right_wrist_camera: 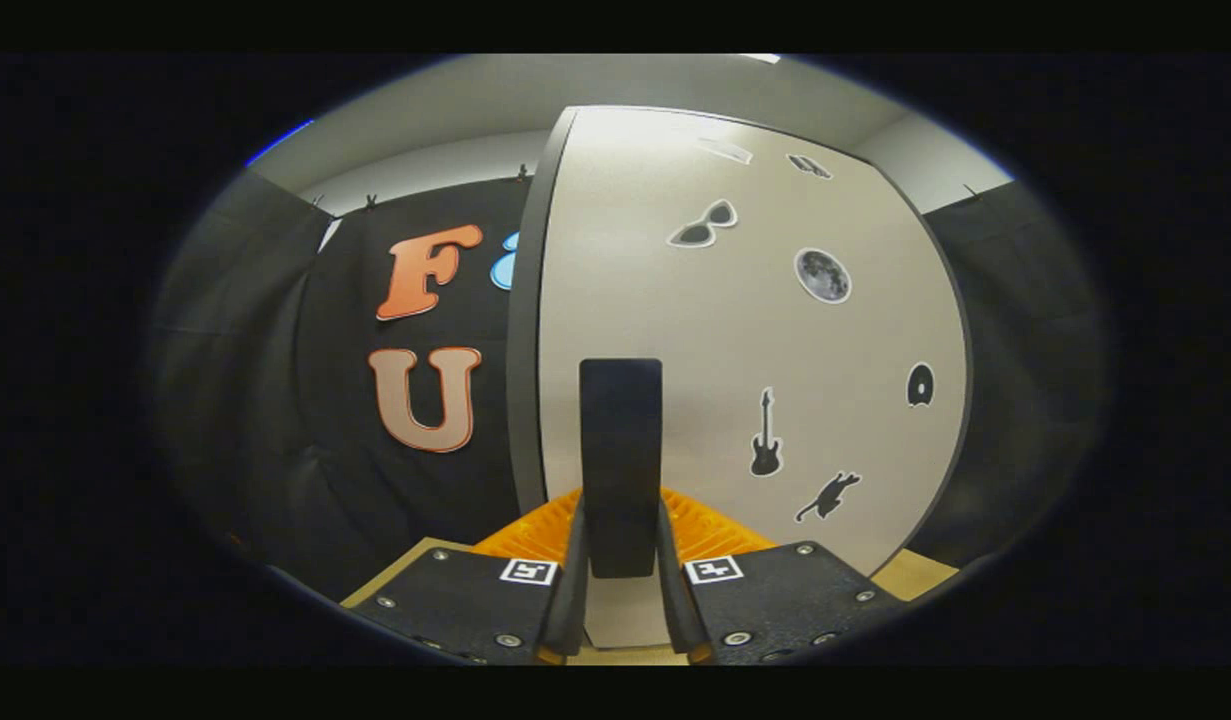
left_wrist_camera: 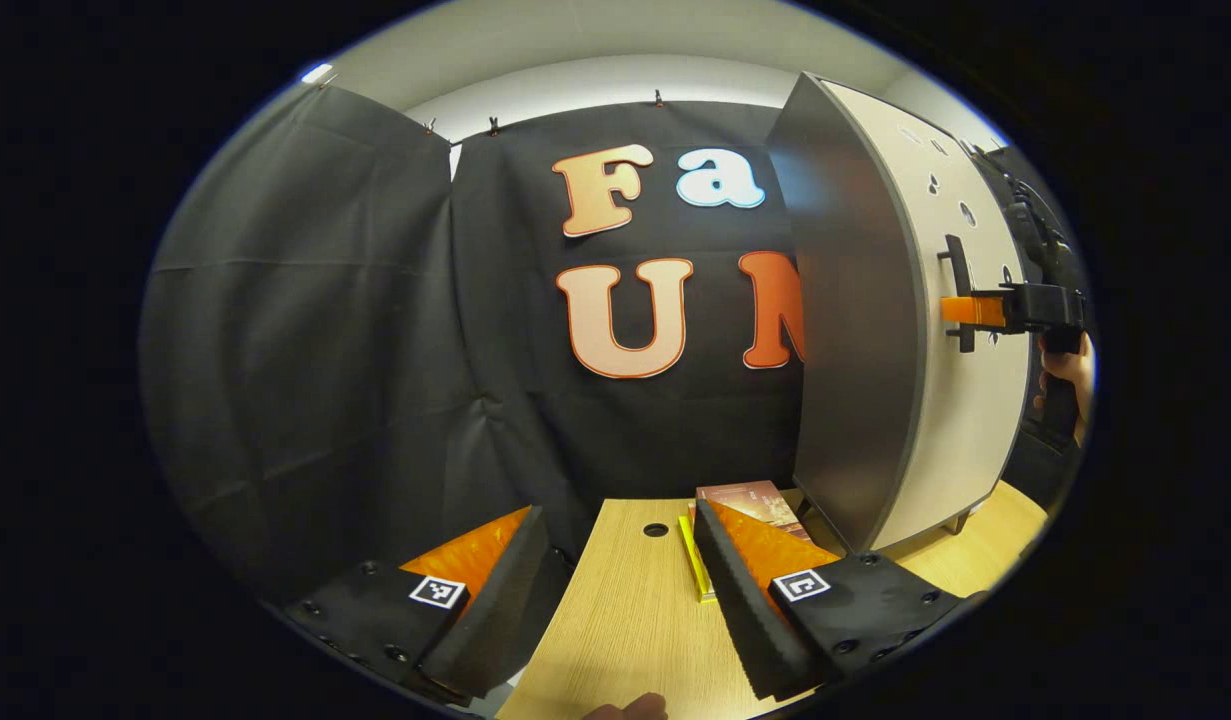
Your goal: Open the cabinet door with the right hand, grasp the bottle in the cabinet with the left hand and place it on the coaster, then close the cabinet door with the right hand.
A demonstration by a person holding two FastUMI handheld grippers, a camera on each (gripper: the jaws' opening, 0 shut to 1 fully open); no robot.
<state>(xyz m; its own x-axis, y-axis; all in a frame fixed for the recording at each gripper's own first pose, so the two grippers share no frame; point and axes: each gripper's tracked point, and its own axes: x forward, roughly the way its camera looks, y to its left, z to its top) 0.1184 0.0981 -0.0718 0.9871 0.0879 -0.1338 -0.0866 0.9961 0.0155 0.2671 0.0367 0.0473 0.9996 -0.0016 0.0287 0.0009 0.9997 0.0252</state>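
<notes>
So the right gripper (right_wrist_camera: pixel 621 560) has both fingers pinched tight on the black handle (right_wrist_camera: pixel 621 465) of the cabinet door (right_wrist_camera: pixel 735 400); in the right gripper view the upright bar sits squarely between the two pads with no gap on either side. The door's pale face is covered in little stickers: sunglasses, a moon, a guitar, a cat shape. From the left gripper view the same clamp shows from the side, way off at the right: the right gripper (left_wrist_camera: pixel 960 310) with its orange finger on the handle (left_wrist_camera: pixel 960 292), a hand (left_wrist_camera: pixel 1070 375) behind it holding the tool. The cabinet door (left_wrist_camera: pixel 940 330) looks shut or nearly so there, honestly hard to tell, and the cabinet's dark side panel (left_wrist_camera: pixel 845 330) faces the camera.

The left gripper (left_wrist_camera: pixel 620 585) has its jaws spread wide with nothing between them, hovering low over the wooden table (left_wrist_camera: pixel 635 620) near its front edge. A small round hole (left_wrist_camera: pixel 656 529) sits in the tabletop toward the back edge. Just past the left gripper's right-hand finger lies a flat reddish-brown book-like thing (left_wrist_camera: pixel 750 497) with a yellow edge, close to the cabinet's front corner. Can't say if that's the coaster. The bottle's spot can't be told, since the cabinet's inside is hidden behind the door.
</notes>
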